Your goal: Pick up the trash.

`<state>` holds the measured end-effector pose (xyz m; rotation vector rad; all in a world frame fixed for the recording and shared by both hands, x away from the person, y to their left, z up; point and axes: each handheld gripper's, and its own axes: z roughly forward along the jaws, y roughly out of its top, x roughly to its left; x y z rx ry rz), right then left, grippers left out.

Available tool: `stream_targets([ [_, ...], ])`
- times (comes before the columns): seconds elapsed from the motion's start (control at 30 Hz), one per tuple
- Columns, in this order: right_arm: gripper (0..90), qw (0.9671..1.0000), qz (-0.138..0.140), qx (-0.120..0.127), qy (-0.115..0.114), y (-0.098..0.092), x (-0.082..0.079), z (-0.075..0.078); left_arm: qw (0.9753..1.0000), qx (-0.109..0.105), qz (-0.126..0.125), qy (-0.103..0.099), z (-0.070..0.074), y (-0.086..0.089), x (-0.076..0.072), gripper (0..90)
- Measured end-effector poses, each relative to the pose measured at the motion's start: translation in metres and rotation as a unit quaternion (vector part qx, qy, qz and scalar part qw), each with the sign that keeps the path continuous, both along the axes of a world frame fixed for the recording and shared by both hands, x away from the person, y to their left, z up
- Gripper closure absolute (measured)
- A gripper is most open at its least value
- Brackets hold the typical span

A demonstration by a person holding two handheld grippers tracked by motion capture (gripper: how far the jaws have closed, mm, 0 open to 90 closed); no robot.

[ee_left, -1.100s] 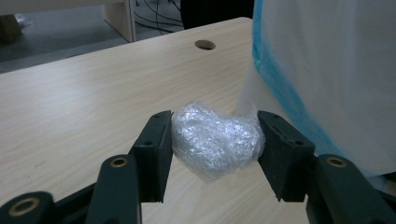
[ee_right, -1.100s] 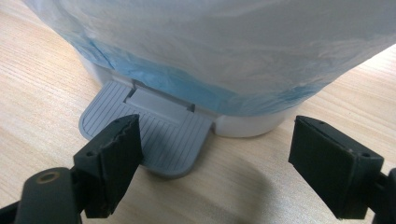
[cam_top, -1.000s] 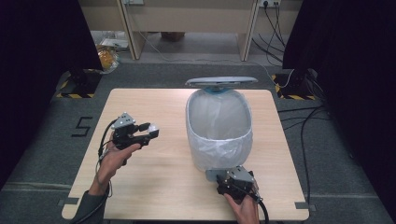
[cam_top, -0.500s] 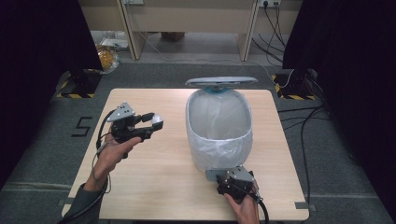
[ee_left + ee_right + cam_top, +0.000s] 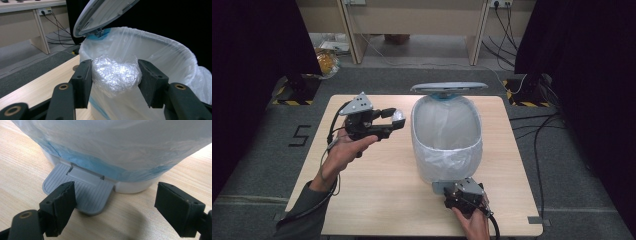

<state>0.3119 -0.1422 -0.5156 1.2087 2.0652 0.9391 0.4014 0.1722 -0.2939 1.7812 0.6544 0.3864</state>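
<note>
Your left gripper is clamped on a wad of crinkled clear plastic, held above the table just left of the bin. In the left gripper view both jaws press the wad from either side; it bulges a little below them. The bin's bagged rim sits right behind the wad, close but apart.

The bin stands on the table's far half, right of centre. White liner folded over the rim, hanging down the outside. Lid is up, tilted back at the far edge; the left gripper view shows its grey underside above the liner.

Your right gripper is at the near foot of the bin, jaws wide apart, nothing between them. In the right gripper view the grey ribbed pedal lies ahead, nearer the one jaw than the other. That jaw sits over the pedal's near edge; whether it touches, you cannot tell. Pedal juts from the bin's white base, low over the wood. Blue band shows through the liner above the base.

Your left hand grips its tool from below, cable trailing toward your sleeve.
</note>
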Motion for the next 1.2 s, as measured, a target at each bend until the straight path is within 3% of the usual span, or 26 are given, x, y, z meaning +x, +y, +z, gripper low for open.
stream_targets([
  [0.4,17.1,1.0,0.0,0.002,0.001,0.0,0.0,0.0,0.9997,0.001,-0.023,-0.002,0.008,-0.027,0.006,47.0],
  [1.2,17.3,1.0,0.001,0.003,0.001,0.0,0.001,0.0,0.9982,0.037,-0.046,0.002,0.003,-0.077,0.02,47.0],
])
